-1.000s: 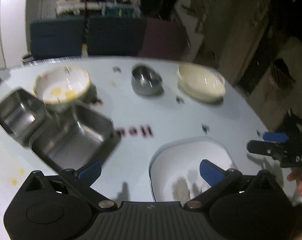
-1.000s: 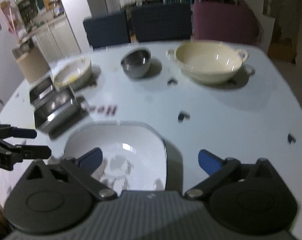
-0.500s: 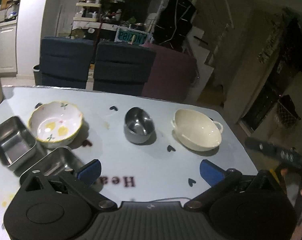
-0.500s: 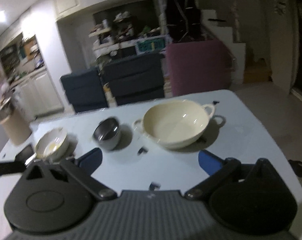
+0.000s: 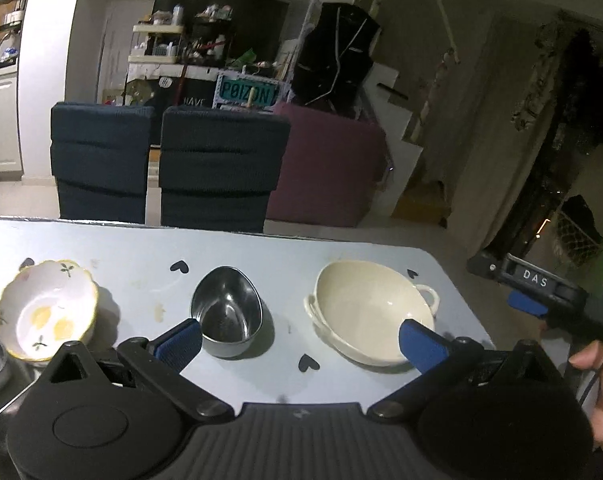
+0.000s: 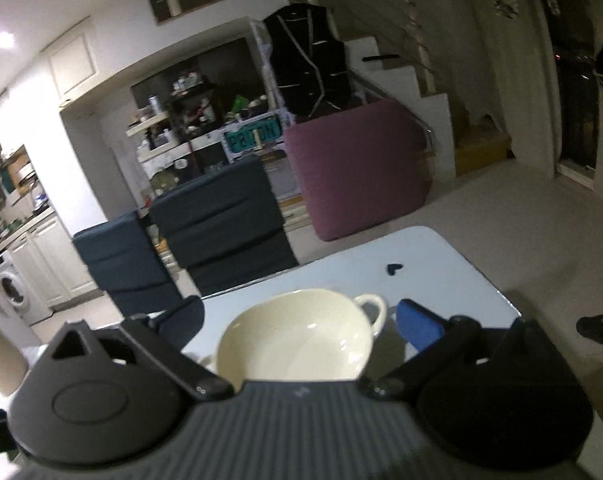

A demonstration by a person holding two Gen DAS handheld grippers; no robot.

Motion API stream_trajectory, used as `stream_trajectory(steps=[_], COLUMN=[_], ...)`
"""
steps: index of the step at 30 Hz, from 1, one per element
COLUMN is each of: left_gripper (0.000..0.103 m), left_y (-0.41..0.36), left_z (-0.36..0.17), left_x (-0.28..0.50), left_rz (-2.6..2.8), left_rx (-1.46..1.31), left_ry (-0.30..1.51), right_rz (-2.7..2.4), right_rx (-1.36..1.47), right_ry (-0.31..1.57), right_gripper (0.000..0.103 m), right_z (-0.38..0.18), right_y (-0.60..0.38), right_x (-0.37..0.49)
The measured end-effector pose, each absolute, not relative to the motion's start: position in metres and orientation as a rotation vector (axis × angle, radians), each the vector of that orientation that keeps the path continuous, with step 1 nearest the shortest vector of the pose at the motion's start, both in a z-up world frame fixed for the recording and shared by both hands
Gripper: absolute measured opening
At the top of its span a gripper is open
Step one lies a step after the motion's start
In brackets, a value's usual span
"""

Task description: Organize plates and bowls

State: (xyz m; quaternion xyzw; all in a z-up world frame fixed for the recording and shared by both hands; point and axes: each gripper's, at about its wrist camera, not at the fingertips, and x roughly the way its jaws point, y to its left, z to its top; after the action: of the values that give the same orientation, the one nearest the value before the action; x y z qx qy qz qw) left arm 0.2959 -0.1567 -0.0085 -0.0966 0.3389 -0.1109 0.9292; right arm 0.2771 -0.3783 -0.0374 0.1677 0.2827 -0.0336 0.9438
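Blue-padded fingers spread wide and empty on both tools: the left gripper [image 5: 299, 338] hangs above the pale blue table [image 5: 285, 258], one pad in front of the small round stainless-steel bowl [image 5: 226, 316], the other over the rim of the cream two-handled ceramic bowl [image 5: 371, 316]; the right gripper [image 6: 299, 322] frames that same cream bowl [image 6: 297, 340] between its open fingers without touching it; a second ago both cameras looked steeply down at a white square dish close below, and that dish has dropped out of both views as the tools tipped up and moved toward the far row; the attention appears to have shifted to the cream bowl, nothing yet lifted; the white scalloped bowl with yellow lemons [image 5: 45, 316] sits at the far left, well apart; dark blue chairs [image 5: 165, 168] stand beyond the table edge.
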Motion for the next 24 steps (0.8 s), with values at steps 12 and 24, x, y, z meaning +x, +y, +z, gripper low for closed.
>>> stream_trajectory(steps=[12,24], left_gripper=[0.103,0.076], left_y=[-0.174,-0.174], left_z=[-0.065,-0.106], left_x=[0.356,0.396], left_rz=[-0.339,-0.434], left_rx=[-0.279,-0.375], left_ry=[0.696,0.833], right_rz=[-0.115,-0.124], right_rx=[0.465,0.65], right_ry=[0.653,0.653], right_gripper=[0.092,0.036], right_z=[-0.112,-0.156], right_y=[-0.428,-0.441], right_x=[0.325,0.358])
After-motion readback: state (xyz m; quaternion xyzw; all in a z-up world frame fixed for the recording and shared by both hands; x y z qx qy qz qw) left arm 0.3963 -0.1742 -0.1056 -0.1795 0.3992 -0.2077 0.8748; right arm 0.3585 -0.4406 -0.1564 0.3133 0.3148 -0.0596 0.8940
